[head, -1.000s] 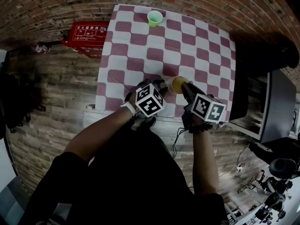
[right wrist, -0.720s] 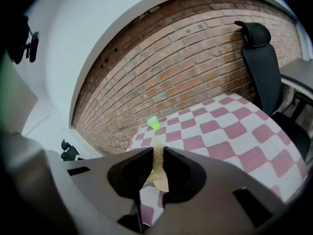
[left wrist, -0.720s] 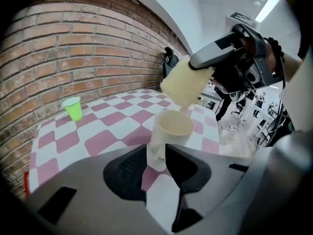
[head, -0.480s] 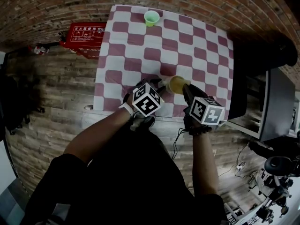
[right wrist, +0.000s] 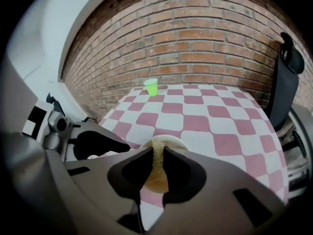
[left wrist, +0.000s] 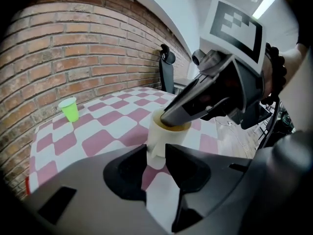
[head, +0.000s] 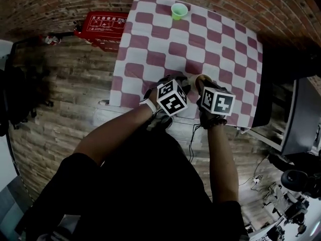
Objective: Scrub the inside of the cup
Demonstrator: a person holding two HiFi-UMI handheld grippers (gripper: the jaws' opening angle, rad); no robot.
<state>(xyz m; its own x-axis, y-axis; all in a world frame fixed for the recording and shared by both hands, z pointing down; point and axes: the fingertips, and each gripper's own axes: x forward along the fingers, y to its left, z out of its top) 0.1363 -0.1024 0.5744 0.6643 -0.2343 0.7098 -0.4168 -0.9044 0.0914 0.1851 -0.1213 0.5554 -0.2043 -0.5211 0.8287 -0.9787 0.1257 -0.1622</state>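
— Cups, how many?
— Two: one smooth white cup (left wrist: 159, 137) at the near edge of the checked cloth (left wrist: 110, 131), pinched by the left gripper (left wrist: 155, 153); one green cup (left wrist: 69, 109) far off.
— Right gripper (right wrist: 156, 153)?
— Clamped on one grainy yellow sponge (right wrist: 157, 180), inside the white cup. Grippers sit closer than before.

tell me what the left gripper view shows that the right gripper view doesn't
Only the left gripper view shows the outer wall of the white cup, clamped in the left gripper, with the right gripper reaching into its mouth. Only the right gripper view shows the yellow sponge pinched in that gripper's jaws. Both show the green cup, the checked cloth and the brick wall.
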